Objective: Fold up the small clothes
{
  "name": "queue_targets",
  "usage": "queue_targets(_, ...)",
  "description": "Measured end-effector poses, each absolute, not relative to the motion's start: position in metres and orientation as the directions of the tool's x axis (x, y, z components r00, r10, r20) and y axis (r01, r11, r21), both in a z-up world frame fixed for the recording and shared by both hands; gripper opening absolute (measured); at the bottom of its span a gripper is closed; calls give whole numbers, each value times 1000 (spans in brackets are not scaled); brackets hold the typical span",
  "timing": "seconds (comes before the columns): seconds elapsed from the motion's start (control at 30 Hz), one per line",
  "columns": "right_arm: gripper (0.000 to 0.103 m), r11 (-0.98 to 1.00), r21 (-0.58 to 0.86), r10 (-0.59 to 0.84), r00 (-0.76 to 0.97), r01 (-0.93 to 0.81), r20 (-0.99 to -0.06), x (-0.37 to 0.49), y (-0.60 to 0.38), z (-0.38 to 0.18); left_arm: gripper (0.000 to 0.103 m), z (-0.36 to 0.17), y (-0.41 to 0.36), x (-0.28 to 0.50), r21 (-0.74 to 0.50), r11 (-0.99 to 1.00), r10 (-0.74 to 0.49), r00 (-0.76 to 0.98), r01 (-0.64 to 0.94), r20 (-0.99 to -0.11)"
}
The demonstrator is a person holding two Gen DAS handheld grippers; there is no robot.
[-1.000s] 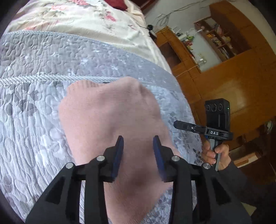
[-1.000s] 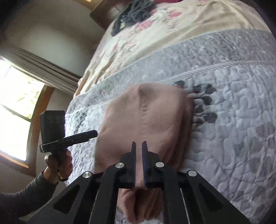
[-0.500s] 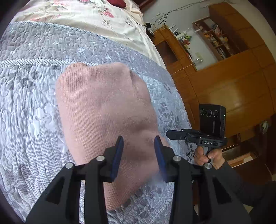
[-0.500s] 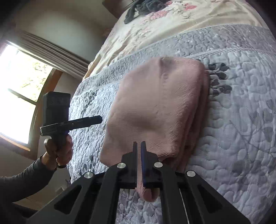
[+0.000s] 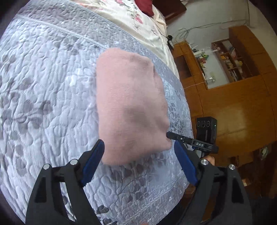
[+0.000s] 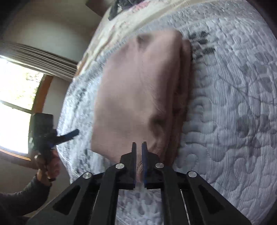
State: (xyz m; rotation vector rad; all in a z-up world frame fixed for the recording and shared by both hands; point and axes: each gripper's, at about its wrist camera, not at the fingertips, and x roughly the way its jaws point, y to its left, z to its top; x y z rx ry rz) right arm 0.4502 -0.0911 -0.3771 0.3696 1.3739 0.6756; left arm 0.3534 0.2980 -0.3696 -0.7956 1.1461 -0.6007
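A folded pink knit garment (image 5: 129, 107) lies flat on the grey quilted bedspread (image 5: 45, 107). My left gripper (image 5: 139, 161) is wide open just short of the garment's near edge, with nothing between its blue pads. In the right wrist view the garment (image 6: 138, 90) shows stacked layers along its right side. My right gripper (image 6: 139, 144) is shut on its near edge, with pink fabric pinched between the fingers. From the left wrist view, the right gripper (image 5: 170, 135) touches the garment's near right corner. The left gripper (image 6: 73, 133) hovers left of the garment, held by a hand (image 6: 50, 164).
A cream floral blanket (image 5: 124, 15) and a dark red pillow (image 5: 144, 7) lie farther up the bed. Wooden cabinets and shelves (image 5: 230, 97) stand past the bed's right edge. A window (image 6: 15, 103) is on the left, and dark clothes (image 6: 121, 5) sit at the far end.
My left gripper has opened much wider and drawn back off the garment. The garment has settled flat and now sits farther from both cameras. My right gripper stays shut on its edge.
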Motion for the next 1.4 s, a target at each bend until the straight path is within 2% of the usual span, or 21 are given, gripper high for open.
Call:
queue_targets(0.03, 0, 766, 610, 630, 44, -204, -776, 453, -97, -384, 83, -373, 302, 350, -798, 603, -760, 311, 9, -571)
queue_targets(0.07, 2, 754, 632, 648, 47, -179, -760, 456, -106, -382, 84, -377, 304, 349, -790, 614, -752, 305, -1, -584)
queue_targets(0.1, 8, 751, 640, 656, 75, -160, -751, 460, -117, -373, 85, -381, 307, 348, -786, 618, -750, 298, -7, -591)
queue_targets(0.17, 52, 710, 691, 704, 136, -134, -697, 468, -140, -352, 89, -387, 311, 348, -795, 606, -761, 291, 2, -580)
queue_targets(0.2, 61, 685, 718, 728, 159, -124, -667, 475, -148, -344, 89, -392, 311, 350, -800, 600, -768, 284, 5, -574)
queue_targets(0.27, 92, 654, 751, 752, 192, -92, -631, 496, -161, -335, 90, -405, 310, 355, -811, 584, -780, 269, -10, -565)
queue_targets(0.33, 98, 596, 802, 796, 153, -34, -585, 524, -161, -344, 90, -420, 306, 361, -831, 554, -799, 252, -45, -546)
queue_targets(0.43, 98, 556, 829, 823, 97, 58, -559, 566, -145, -372, 90, -437, 294, 368, -865, 497, -836, 227, -74, -500)
queue_targets(0.5, 98, 570, 819, 816, 66, 70, -574, 585, -140, -390, 90, -442, 289, 374, -867, 492, -836, 235, -78, -496)
queue_targets(0.63, 98, 614, 788, 788, 9, 48, -615, 606, -111, -414, 90, -455, 284, 385, -887, 453, -858, 230, -87, -460)
queue_targets(0.8, 98, 603, 797, 797, -11, -3, -603, 622, -100, -422, 89, -464, 271, 400, -933, 356, -918, 162, -60, -361)
queue_targets(1.0, 94, 584, 810, 811, -16, -52, -585, 632, -85, -424, 89, -470, 244, 406, -942, 333, -935, 119, -40, -335)
queue_targets(1.07, 92, 585, 808, 809, -15, -68, -587, 634, -75, -424, 88, -468, 234, 405, -936, 349, -930, 111, -41, -351)
queue_targets(1.13, 89, 584, 807, 809, -15, -85, -587, 634, -68, -424, 83, -464, 223, 406, -906, 422, -901, 97, -40, -424)
queue_targets(1.2, 81, 591, 802, 804, -6, -85, -594, 636, -65, -425, 61, -460, 215, 405, -868, 494, -864, 87, -52, -497)
queue_targets(1.27, 65, 577, 814, 816, 5, -67, -578, 635, -70, -427, 50, -461, 216, 405, -861, 502, -856, 90, -84, -508)
queue_targets(1.33, 56, 559, 827, 829, 21, -52, -559, 633, -75, -429, 42, -459, 216, 403, -859, 503, -854, 99, -98, -511)
queue_targets(1.4, 53, 553, 831, 833, 39, -51, -552, 628, -80, -428, 34, -447, 210, 405, -847, 525, -840, 111, -80, -531)
